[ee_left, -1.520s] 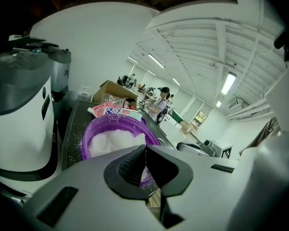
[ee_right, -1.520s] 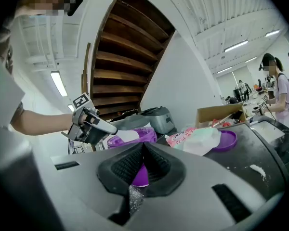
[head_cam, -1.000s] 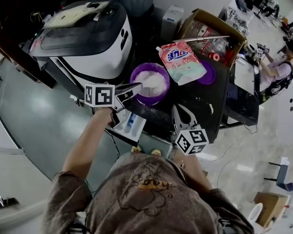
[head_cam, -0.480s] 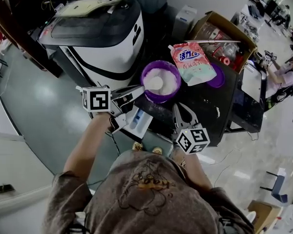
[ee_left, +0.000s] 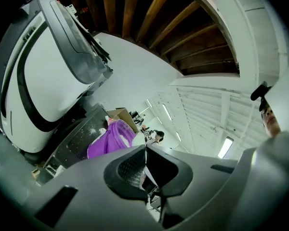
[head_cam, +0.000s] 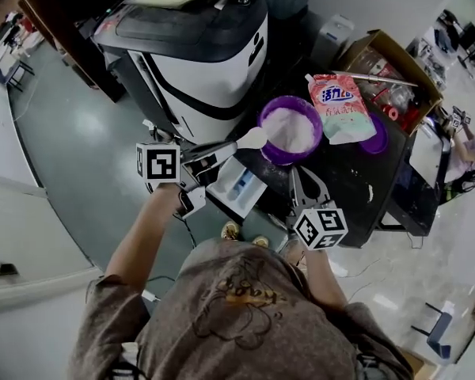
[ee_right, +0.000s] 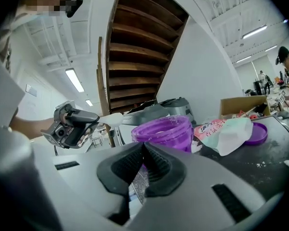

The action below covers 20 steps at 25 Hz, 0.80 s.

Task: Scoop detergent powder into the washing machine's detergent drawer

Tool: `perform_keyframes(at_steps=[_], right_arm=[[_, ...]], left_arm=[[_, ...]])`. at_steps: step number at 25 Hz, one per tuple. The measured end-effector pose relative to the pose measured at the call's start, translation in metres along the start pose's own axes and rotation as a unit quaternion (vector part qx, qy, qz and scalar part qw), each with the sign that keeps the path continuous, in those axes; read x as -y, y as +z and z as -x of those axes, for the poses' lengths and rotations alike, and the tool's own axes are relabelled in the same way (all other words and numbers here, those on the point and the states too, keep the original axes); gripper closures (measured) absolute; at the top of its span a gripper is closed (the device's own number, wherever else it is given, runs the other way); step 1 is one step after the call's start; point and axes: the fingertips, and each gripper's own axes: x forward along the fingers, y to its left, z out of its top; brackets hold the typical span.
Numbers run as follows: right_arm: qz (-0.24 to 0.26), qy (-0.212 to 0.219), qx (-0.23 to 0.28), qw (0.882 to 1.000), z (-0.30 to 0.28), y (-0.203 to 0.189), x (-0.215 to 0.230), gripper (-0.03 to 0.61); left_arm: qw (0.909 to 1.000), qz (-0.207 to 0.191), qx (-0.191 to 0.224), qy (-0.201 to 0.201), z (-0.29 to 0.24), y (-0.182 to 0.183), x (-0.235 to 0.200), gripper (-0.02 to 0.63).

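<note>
Noted scoop [head_cam: 252, 138] clamped in left gripper [head_cam: 222, 150], just beside tub [head_cam: 285, 158] rim — earlier inside it — and right gripper [head_cam: 299, 174] with jaws together

Brown short-sleeved T-shirt [head_cam: 245, 323], seen from above
A faint line drawing marks it; ahead of it, the grey left gripper [head_cam: 218, 147] and right gripper [head_cam: 304, 182] each carry a black-and-white marker cube.

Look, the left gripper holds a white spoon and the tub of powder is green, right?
Not quite. The tub is purple, not green; the head view shows it. The left gripper does hold the white spoon.
</note>
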Motion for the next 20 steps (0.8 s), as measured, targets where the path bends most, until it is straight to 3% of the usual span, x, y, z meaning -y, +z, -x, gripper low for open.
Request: perform_keyframes(at_steps=[14,20], right_arm=[[-0.003,0.036,-0.030,0.999,-0.008,-0.022,-0.026,0.586],[-0.004,0.037,-0.035,0.999,-0.006,-0.026,-0.027,0.586]], left_arm=[[0.9982,0.029,0.027,0.044,0.041,-0.034,-0.038,0.591],[0.9945,0.048,0.011,0.092,0.048,-0.063,-0.072,0.591]])
